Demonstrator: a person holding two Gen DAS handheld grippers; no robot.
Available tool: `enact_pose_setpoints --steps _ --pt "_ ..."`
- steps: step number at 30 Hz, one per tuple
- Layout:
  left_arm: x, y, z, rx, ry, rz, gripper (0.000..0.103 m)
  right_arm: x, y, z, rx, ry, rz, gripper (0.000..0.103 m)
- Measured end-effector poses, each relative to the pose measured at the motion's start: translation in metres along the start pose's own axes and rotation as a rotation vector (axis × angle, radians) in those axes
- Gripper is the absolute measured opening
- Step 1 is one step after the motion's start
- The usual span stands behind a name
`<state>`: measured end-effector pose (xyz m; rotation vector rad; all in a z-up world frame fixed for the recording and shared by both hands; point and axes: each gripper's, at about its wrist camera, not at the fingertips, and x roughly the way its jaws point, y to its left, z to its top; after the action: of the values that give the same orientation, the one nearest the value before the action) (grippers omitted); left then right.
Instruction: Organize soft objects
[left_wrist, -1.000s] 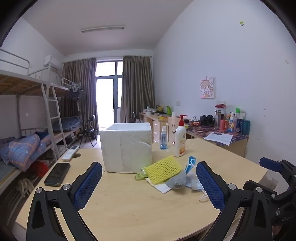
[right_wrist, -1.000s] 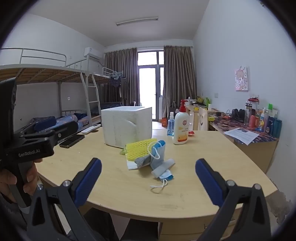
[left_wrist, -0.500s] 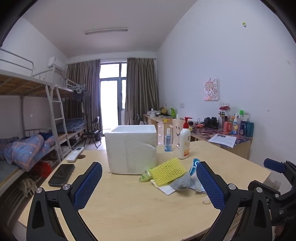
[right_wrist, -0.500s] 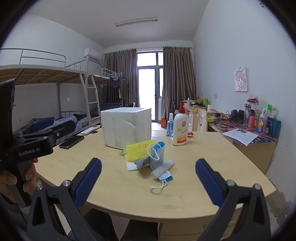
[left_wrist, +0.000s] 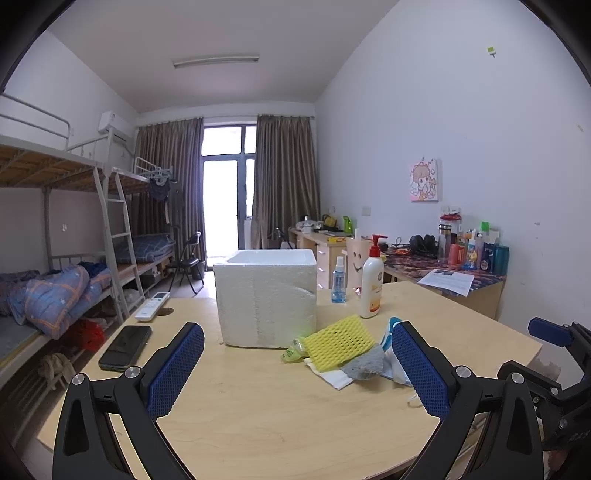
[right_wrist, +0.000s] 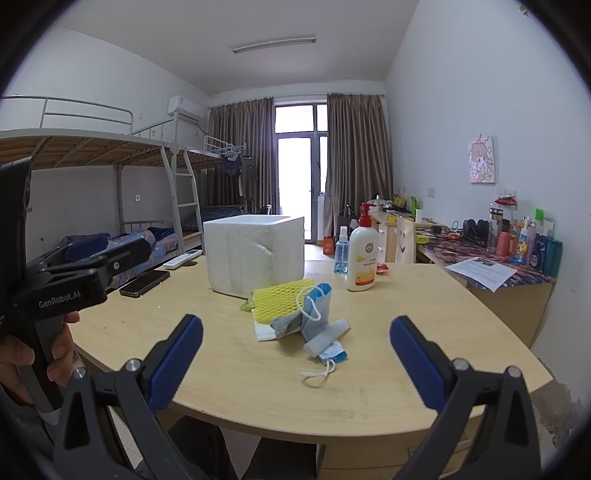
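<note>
A yellow mesh sponge (left_wrist: 339, 341) is lying on a grey rag (left_wrist: 364, 365) and white cloth, with crumpled blue face masks (right_wrist: 320, 314) touching it, all heaped mid-desk (left_wrist: 280, 413). A white foam box (left_wrist: 266, 295), its inside hidden, is standing just behind, a lotion bottle (left_wrist: 372, 286) and phone (left_wrist: 125, 347) nearby. I am holding my left hand-held gripper (left_wrist: 295, 369) and right hand-held gripper (right_wrist: 295, 358) wide open, gripping nothing.

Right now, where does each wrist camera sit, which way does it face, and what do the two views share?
Left wrist: on the left hand-held gripper, open, above the table's near edge, facing the foam box; the right hand-held gripper shows at far right.
Right wrist: on the right hand-held gripper, open, further right, facing the yellow sponge; a hand shows at left.
Shared: box, sponge, lotion bottle.
</note>
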<state>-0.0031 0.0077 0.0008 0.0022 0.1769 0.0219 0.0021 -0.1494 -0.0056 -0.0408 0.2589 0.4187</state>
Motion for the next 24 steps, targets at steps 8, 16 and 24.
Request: enact_pose_setpoints --steps 8,16,24 --pt "0.0003 0.0005 0.0001 0.000 -0.006 -0.002 0.102 0.0029 0.0006 -0.0004 -0.001 0.005 0.003 0.102" --pt "0.0013 0.0041 0.0005 -0.014 -0.004 0.013 0.102 0.0040 0.0015 -0.0006 -0.002 0.001 0.002 0.102" --pt "0.0022 0.0057 0.0004 -0.020 -0.003 0.020 0.102 0.0041 0.0020 -0.0004 -0.001 0.001 0.001 0.102"
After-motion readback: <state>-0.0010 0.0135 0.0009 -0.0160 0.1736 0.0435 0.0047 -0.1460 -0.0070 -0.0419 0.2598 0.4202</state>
